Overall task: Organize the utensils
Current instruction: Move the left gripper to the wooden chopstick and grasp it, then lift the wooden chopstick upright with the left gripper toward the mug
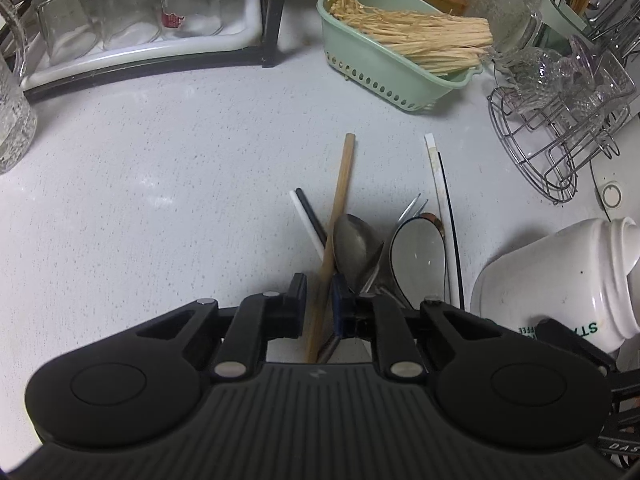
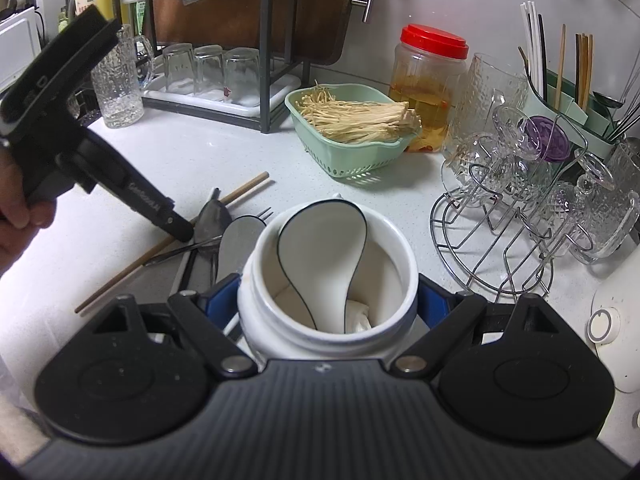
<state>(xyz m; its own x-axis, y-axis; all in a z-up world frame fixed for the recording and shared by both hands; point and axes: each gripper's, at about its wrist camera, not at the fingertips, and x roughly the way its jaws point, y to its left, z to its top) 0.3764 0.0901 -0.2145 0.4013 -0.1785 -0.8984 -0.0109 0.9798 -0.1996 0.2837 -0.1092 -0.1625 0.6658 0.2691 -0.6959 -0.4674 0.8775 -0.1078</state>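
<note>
My left gripper [image 1: 319, 292] points down at a loose pile of utensils on the white counter. Its jaws stand narrowly open around a wooden chopstick [image 1: 340, 196], with a thin gap on each side. Beside the chopstick lie a metal spoon [image 1: 356, 244], a black-rimmed white ceramic spoon [image 1: 420, 252], a fork [image 1: 412, 204] and white and black chopsticks [image 1: 436, 184]. My right gripper [image 2: 328, 300] is shut on a white jar [image 2: 396, 248], which holds another black-rimmed white spoon [image 2: 320, 240]. In the right wrist view a hand [image 2: 16, 208] holds the left gripper [image 2: 184, 232] over the pile.
A green basket [image 2: 360, 160] of enoki mushrooms sits behind the pile. A wire rack [image 2: 500, 248] with glassware stands at the right, with a green utensil holder [image 2: 560, 96] behind it. Upturned glasses [image 1: 120, 12] stand on a white tray at the back left. A white appliance [image 2: 616, 320] is at the far right.
</note>
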